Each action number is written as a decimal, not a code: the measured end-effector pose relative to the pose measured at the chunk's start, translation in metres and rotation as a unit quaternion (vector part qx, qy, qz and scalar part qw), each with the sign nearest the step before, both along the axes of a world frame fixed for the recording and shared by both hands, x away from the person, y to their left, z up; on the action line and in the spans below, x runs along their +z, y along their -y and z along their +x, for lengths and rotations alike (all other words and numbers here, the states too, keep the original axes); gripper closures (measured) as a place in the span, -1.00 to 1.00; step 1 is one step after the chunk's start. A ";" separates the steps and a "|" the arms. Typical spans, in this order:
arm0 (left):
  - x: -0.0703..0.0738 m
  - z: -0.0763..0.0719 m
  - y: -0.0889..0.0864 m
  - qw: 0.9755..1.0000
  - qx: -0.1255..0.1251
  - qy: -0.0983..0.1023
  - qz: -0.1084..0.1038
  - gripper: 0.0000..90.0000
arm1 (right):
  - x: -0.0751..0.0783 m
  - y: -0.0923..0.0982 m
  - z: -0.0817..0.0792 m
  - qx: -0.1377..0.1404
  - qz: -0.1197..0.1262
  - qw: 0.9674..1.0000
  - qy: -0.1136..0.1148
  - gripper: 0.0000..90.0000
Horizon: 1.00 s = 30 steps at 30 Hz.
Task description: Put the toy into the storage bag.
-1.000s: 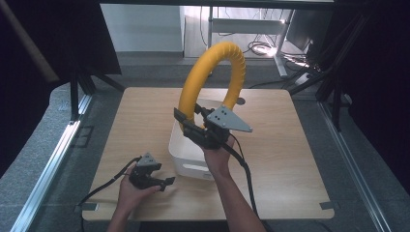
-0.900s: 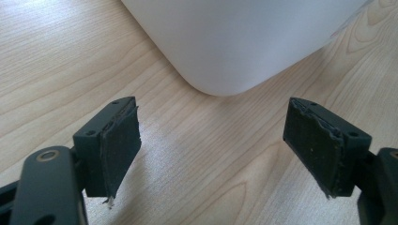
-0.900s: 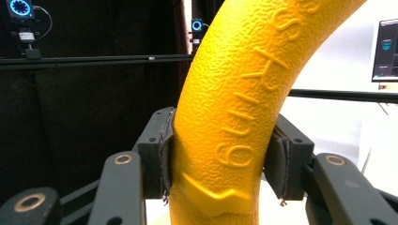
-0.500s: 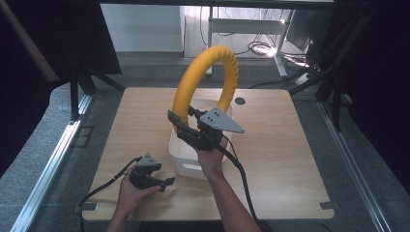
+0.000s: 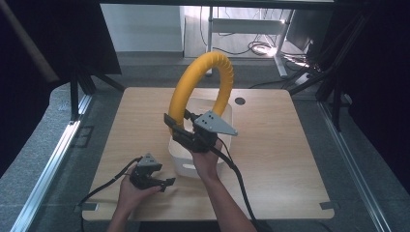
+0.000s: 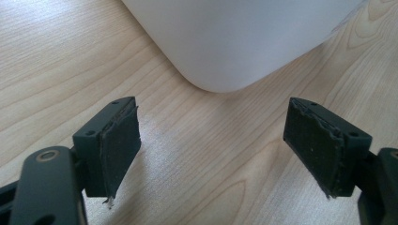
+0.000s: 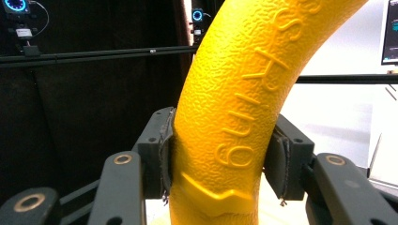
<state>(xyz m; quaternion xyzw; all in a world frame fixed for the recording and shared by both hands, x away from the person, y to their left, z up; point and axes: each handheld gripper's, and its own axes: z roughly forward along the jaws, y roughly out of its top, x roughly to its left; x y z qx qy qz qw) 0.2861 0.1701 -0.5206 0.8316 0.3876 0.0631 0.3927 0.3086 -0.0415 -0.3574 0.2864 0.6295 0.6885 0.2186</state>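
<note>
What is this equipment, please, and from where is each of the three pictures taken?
There is no robot here. A person stands at a wooden table and holds a hand tool with two black fingers in each hand. The high view looks down from above the person's side. The other two pictures come from small cameras that ride on the tools and look along their fingers.

The right gripper is shut on a yellow foam tube, bent into an arch; its pads press the tube from both sides. The tube's far end seems to go down into a white bin in the middle of the table.

The left gripper rests low near the table's front edge, fingers wide open and holding nothing, pointing at the bin's rounded corner.
</note>
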 end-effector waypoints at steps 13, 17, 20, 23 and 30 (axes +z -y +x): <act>0.000 0.000 0.000 1.000 -0.001 -0.001 0.001 -0.57 | -0.014 -0.006 -0.001 -0.014 0.009 1.000 -0.010 0.11; -0.001 0.000 0.000 1.000 -0.001 -0.002 0.002 -0.57 | -0.018 -0.006 0.000 -0.018 0.011 1.000 -0.019 0.11; -0.001 0.000 0.000 1.000 -0.002 -0.002 0.003 -0.57 | -0.021 -0.007 0.001 -0.020 0.010 1.000 -0.021 0.11; -0.001 0.000 0.000 1.000 -0.002 -0.003 0.003 -0.57 | -0.024 -0.008 0.002 -0.023 0.008 0.999 -0.025 0.11; -0.001 0.000 0.001 1.000 -0.003 -0.002 0.005 -0.58 | -0.031 -0.009 0.003 -0.023 0.010 0.999 -0.035 0.11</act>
